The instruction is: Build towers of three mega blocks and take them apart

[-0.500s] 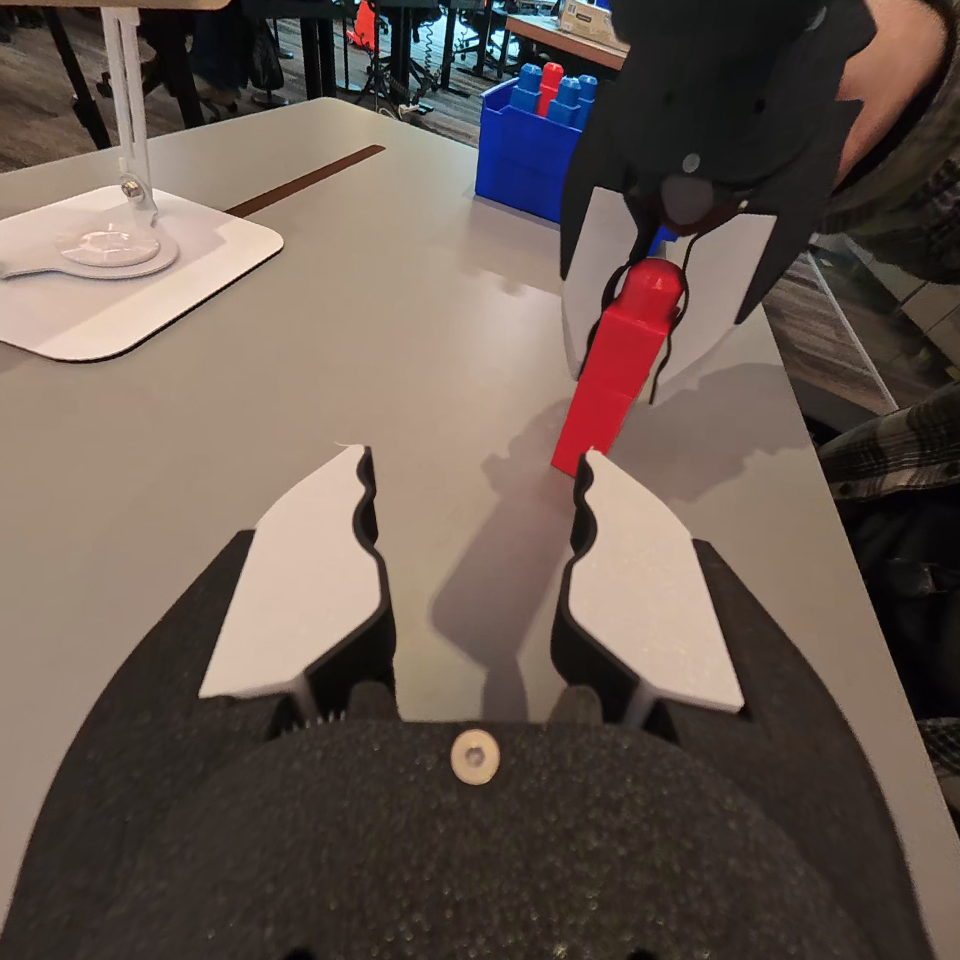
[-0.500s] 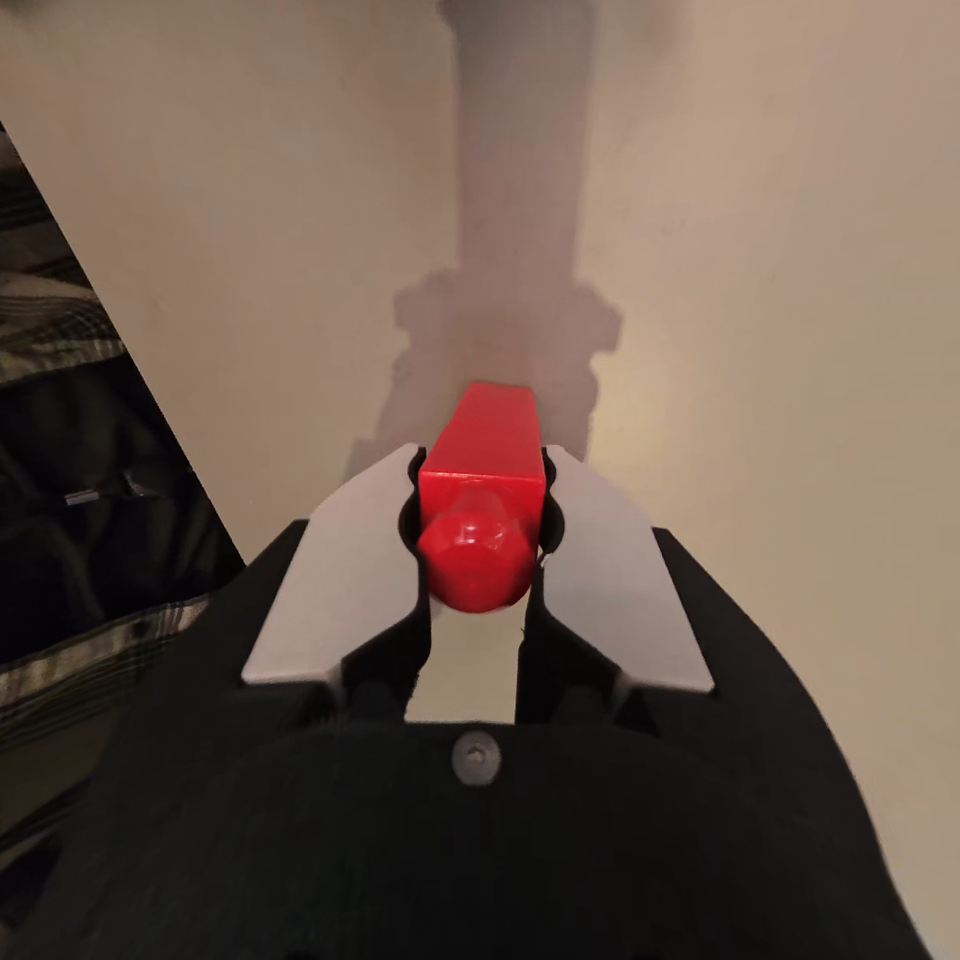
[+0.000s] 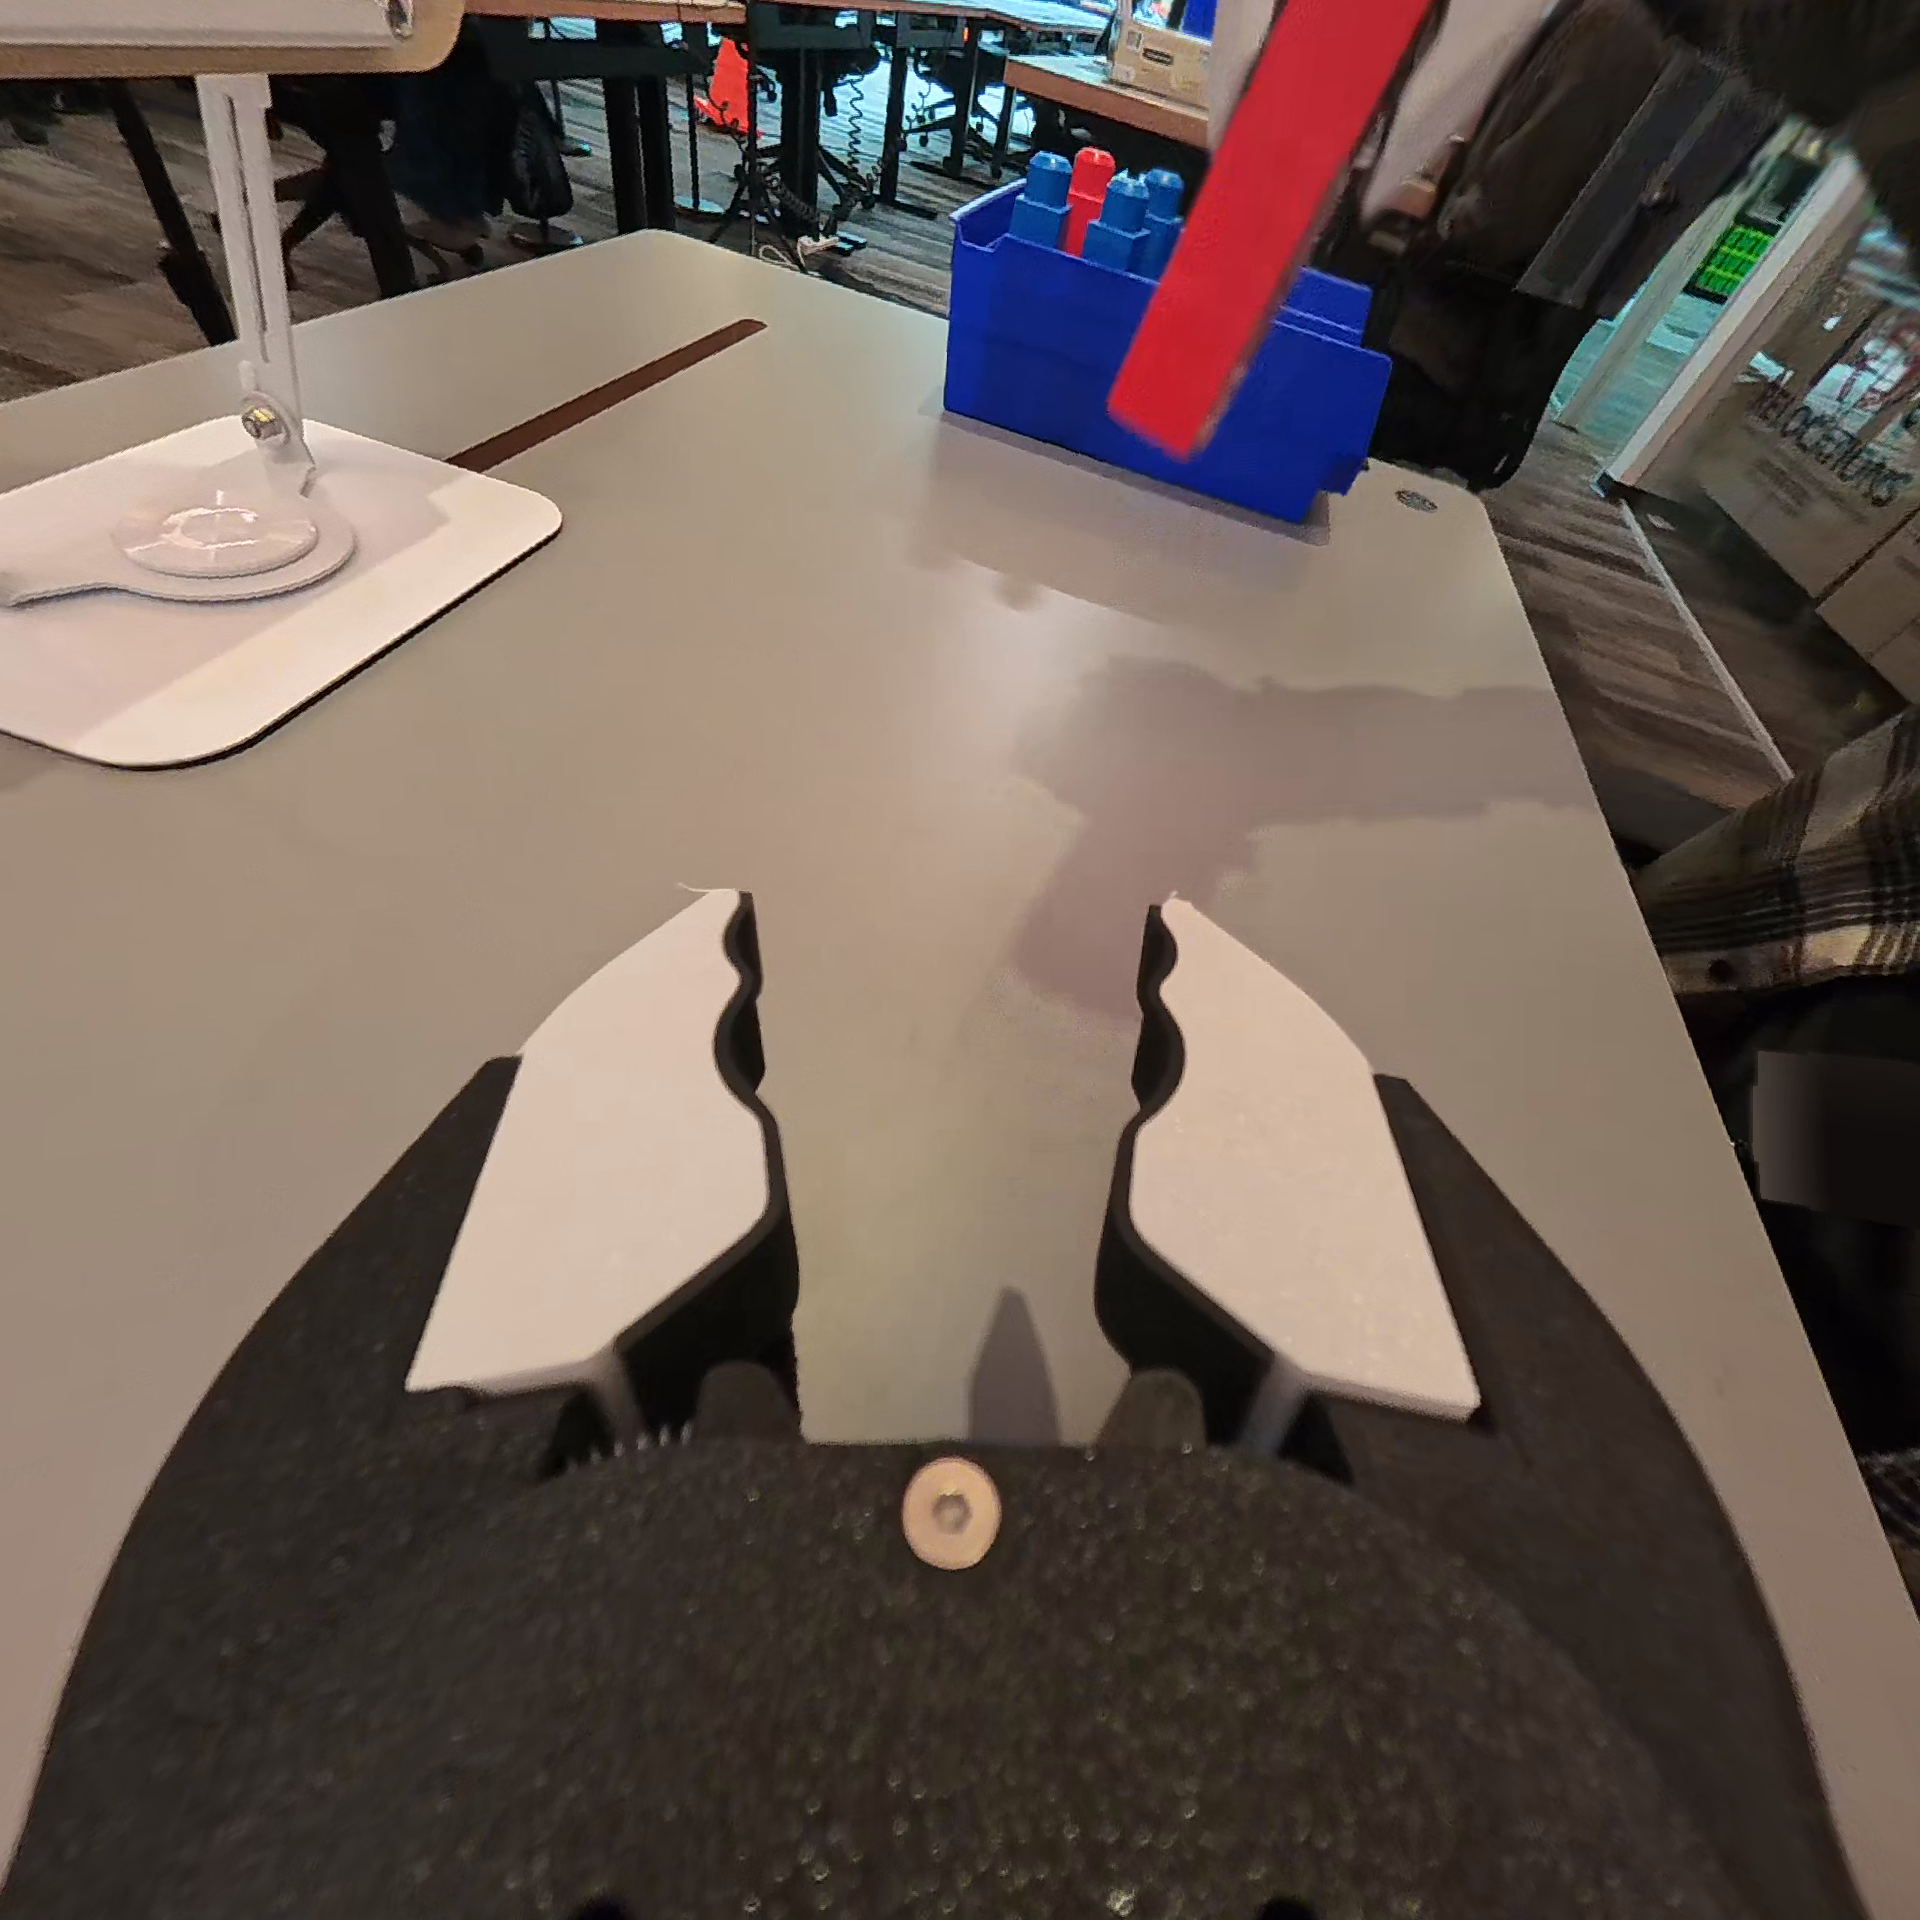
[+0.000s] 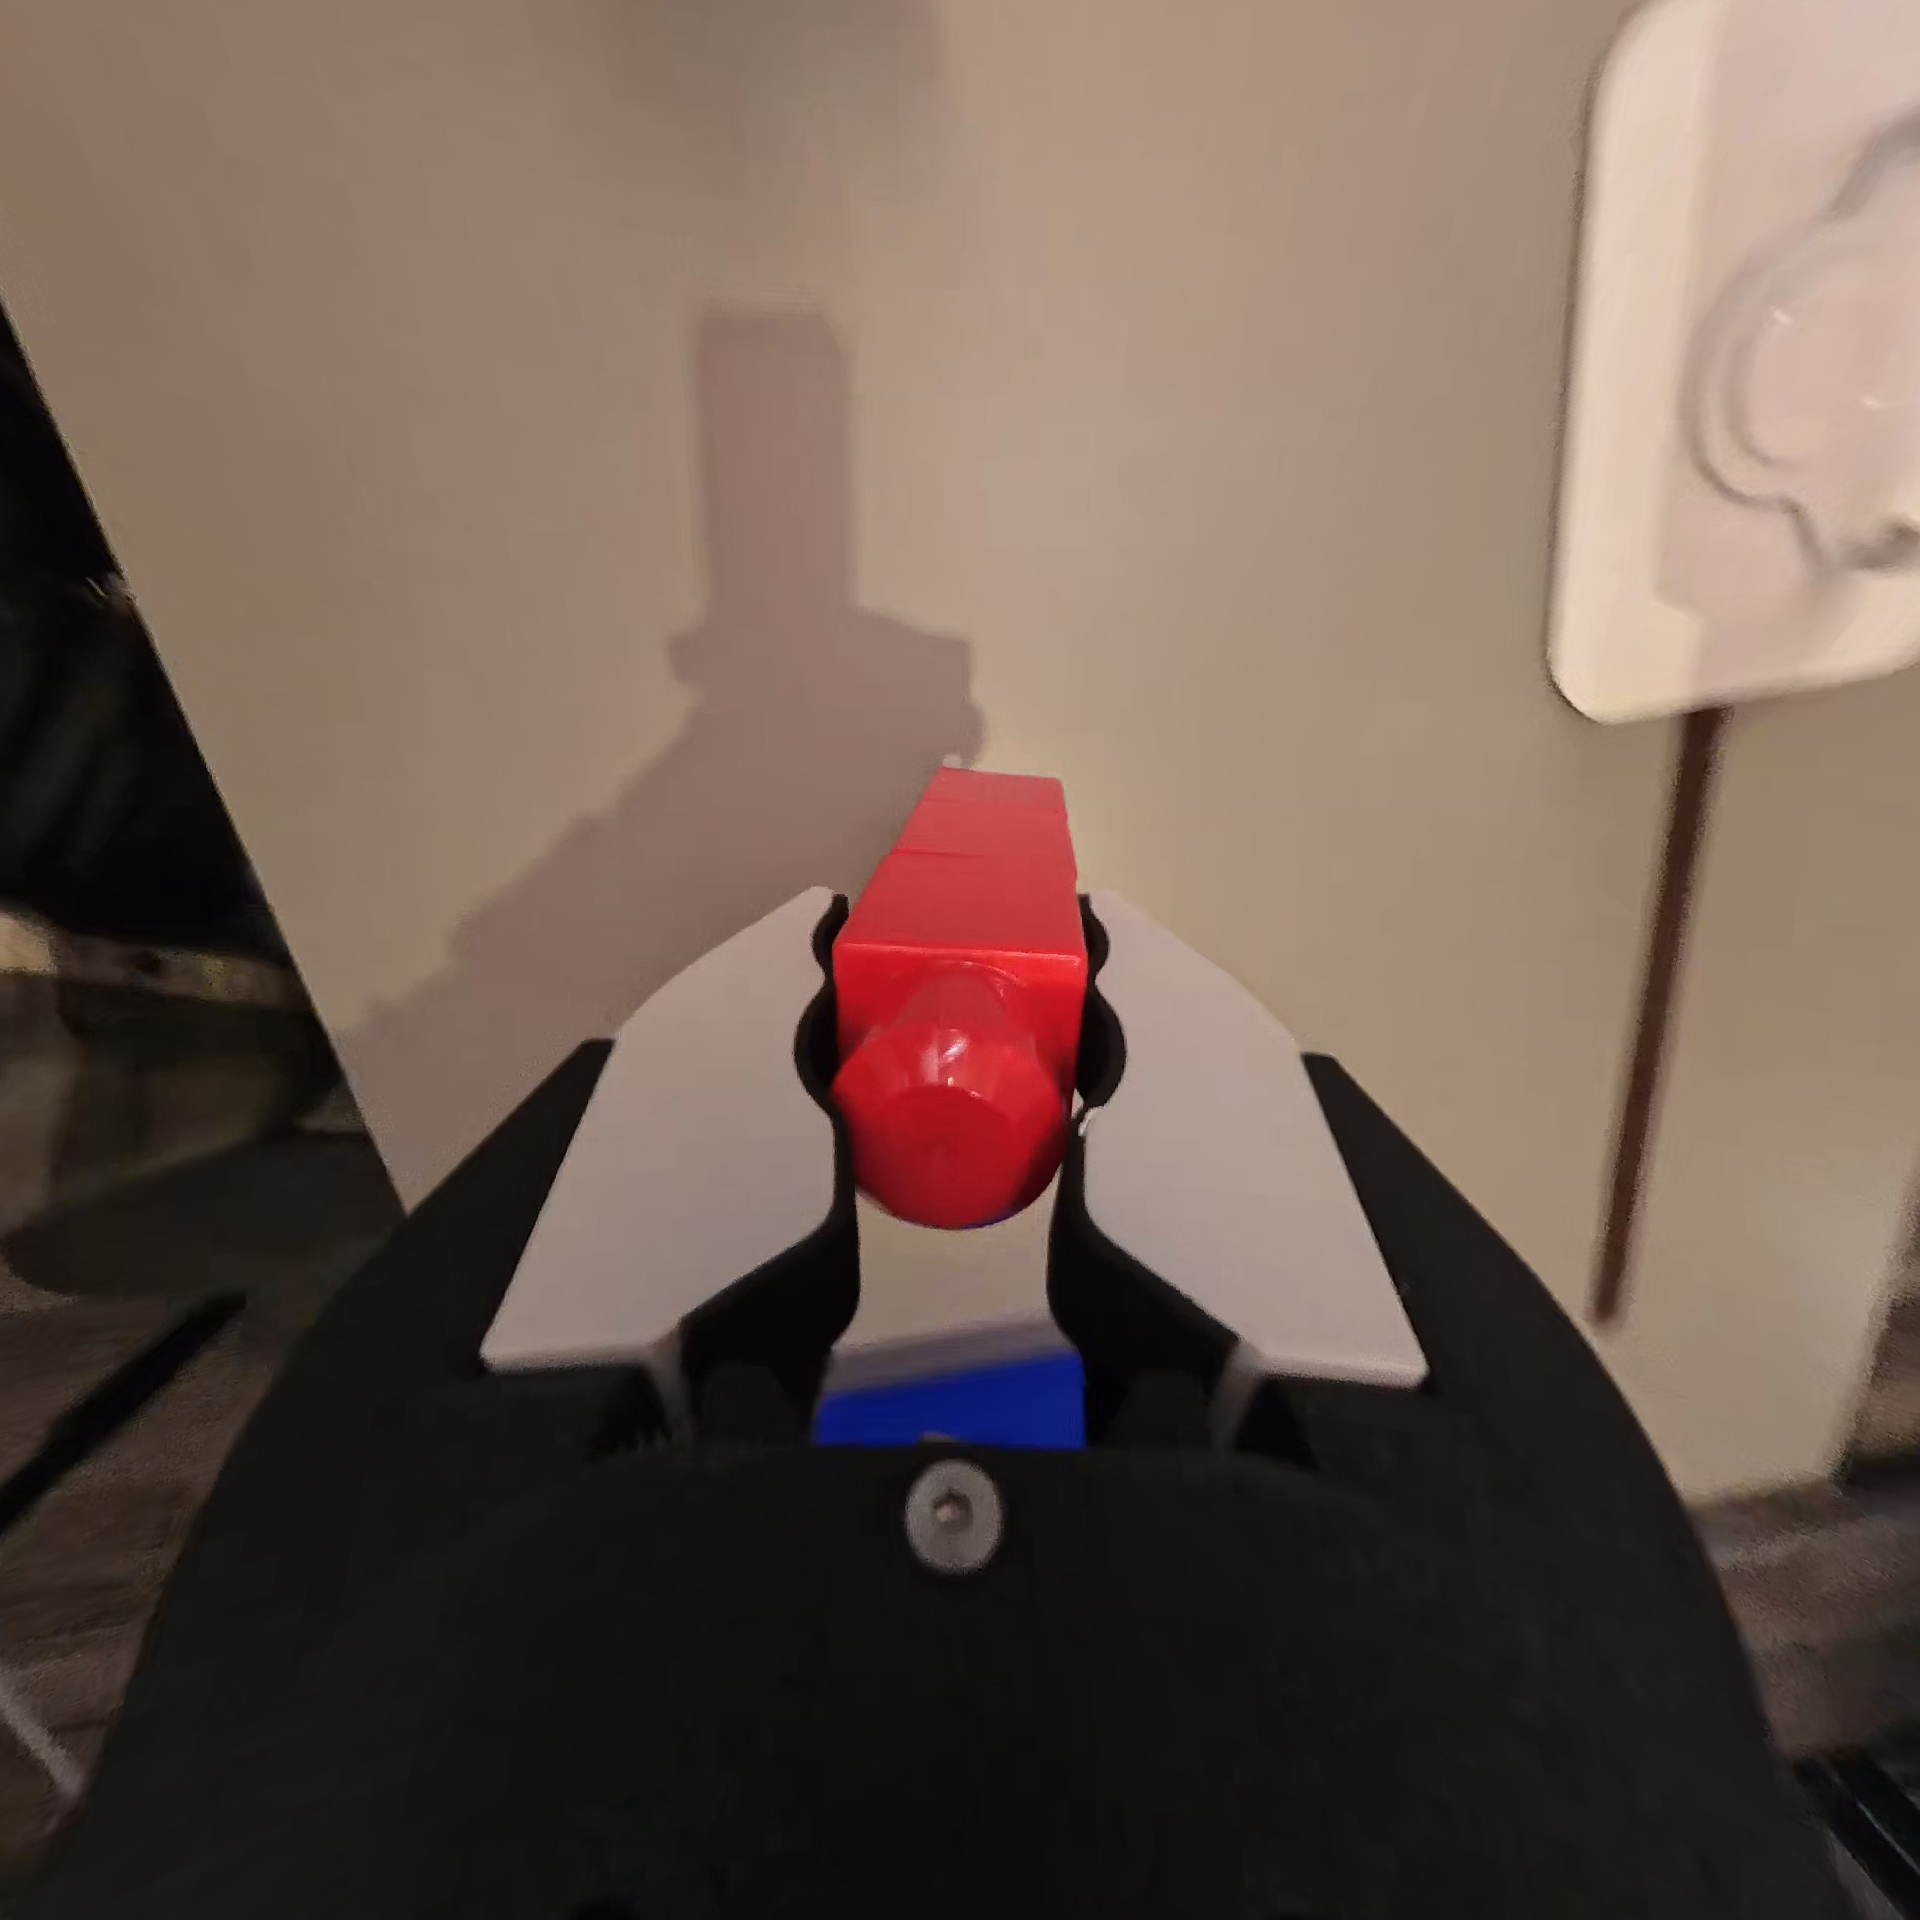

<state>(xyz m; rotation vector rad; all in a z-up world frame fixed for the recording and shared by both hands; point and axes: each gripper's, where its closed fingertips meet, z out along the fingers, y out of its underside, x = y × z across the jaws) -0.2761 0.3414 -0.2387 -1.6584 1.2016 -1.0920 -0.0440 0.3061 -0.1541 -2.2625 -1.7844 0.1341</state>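
Note:
A red tower of stacked mega blocks (image 3: pixel 1236 239) hangs tilted in the air above the grey table (image 3: pixel 831 644), in front of the blue bin. My right gripper (image 4: pixel 961 914) is shut on the tower's top block (image 4: pixel 961 997), stud toward the camera; the lower blocks point away at the table. In the left wrist view the right gripper is mostly cut off at the top edge. My left gripper (image 3: pixel 951 904) is open and empty, low over the table's near part. A blue bin (image 3: pixel 1164 384) at the far right holds blue and red blocks (image 3: pixel 1091 208).
A white pad with a clear stand (image 3: pixel 218 561) lies at the left; it also shows in the right wrist view (image 4: pixel 1745 416). A dark strip (image 3: pixel 613 395) runs across the far table. A person's plaid sleeve (image 3: pixel 1808 883) is at the table's right edge.
My right gripper has lifted the red tower off the table and carried it up and away toward the bin. My left gripper has stayed open and drawn back a little.

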